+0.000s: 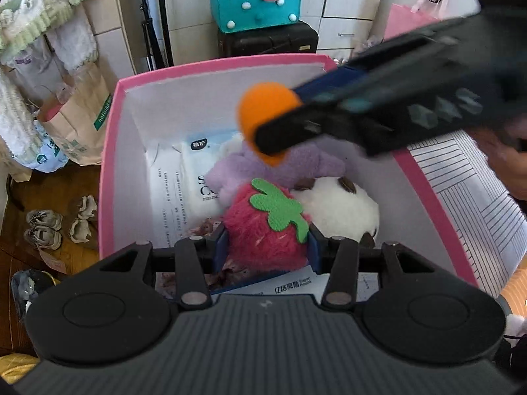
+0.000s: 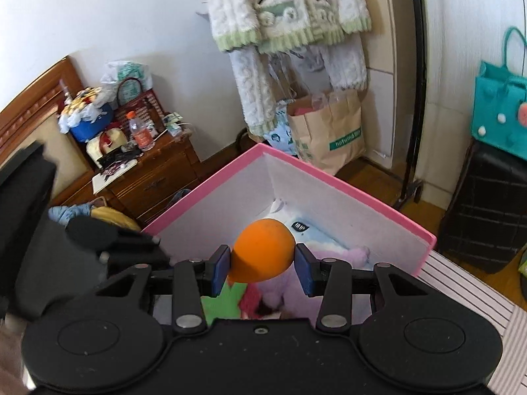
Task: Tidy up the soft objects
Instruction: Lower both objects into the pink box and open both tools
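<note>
Left wrist view: the right tongs (image 1: 263, 131) are motion-blurred and run out past the right edge; their far finger is hidden behind the orange ball (image 1: 263, 112). The ball covers the head of the purple plush (image 1: 296, 168). The strawberry plush (image 1: 263, 230) hides the lower part of the white plush (image 1: 342, 207) and most of the packets beneath. Print on the tissue pack (image 1: 197, 164) is too small to read.

Right wrist view: the left tongs (image 2: 98, 240) are a dark blur cut off at the left edge. The pink box (image 2: 329, 181) has its floor mostly hidden behind the ball and tongs.
</note>
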Demonstrator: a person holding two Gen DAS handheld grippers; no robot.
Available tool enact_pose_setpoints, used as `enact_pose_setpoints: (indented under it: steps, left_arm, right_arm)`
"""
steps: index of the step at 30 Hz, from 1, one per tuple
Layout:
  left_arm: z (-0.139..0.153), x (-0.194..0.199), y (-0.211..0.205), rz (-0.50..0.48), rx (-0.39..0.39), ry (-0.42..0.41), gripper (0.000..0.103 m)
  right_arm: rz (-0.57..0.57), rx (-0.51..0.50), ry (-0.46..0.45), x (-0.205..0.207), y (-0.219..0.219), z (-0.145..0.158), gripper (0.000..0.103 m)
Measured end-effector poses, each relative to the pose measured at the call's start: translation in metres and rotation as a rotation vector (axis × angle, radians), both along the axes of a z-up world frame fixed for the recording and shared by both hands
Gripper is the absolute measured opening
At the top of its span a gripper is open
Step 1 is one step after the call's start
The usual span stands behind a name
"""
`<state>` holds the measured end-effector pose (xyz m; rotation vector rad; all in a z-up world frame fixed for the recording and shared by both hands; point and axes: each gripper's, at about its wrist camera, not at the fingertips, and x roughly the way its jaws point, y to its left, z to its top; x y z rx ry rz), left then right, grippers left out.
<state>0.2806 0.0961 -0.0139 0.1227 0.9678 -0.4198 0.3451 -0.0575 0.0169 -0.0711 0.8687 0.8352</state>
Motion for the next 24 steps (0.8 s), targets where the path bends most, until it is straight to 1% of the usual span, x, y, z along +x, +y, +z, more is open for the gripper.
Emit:
enact_pose_setpoints:
  steps: [5,7,9,12,13,17,24]
  left_arm:
    - [0.003,-0.001,0.0,0.002,-0.034,0.041,0.047]
    - [0.006,-0.002,0.0,-0.013,-0.054,0.05,0.047]
    - [0.007,0.0,0.001,0.003,-0.055,0.05,0.048]
    - [0.004,0.003,0.004,0.042,-0.044,0.052,0.048]
    - [0.005,0.002,0.005,0.049,-0.047,0.053,0.048]
    - [0.01,-0.005,0.006,0.039,-0.059,0.036,0.051]
    - [0.02,-0.018,0.004,0.055,-0.053,-0.009,0.058]
  right_arm:
    - [-0.039,-0.04,0.049,0.024,0.016,-0.015,0.048]
    - [-0.042,-0.065,0.064,0.032,0.024,-0.019,0.049]
    - [-0.045,-0.08,0.066,0.035,0.027,-0.021,0.05]
    - [-0.079,-0.097,0.053,0.038,0.027,-0.023,0.05]
    - [-0.083,-0.089,0.056,0.039,0.025,-0.023,0.05]
    - [-0.094,-0.05,0.065,0.032,0.011,-0.018,0.057]
    - [-0.121,-0.016,0.023,0.008,-0.013,0.0,0.058]
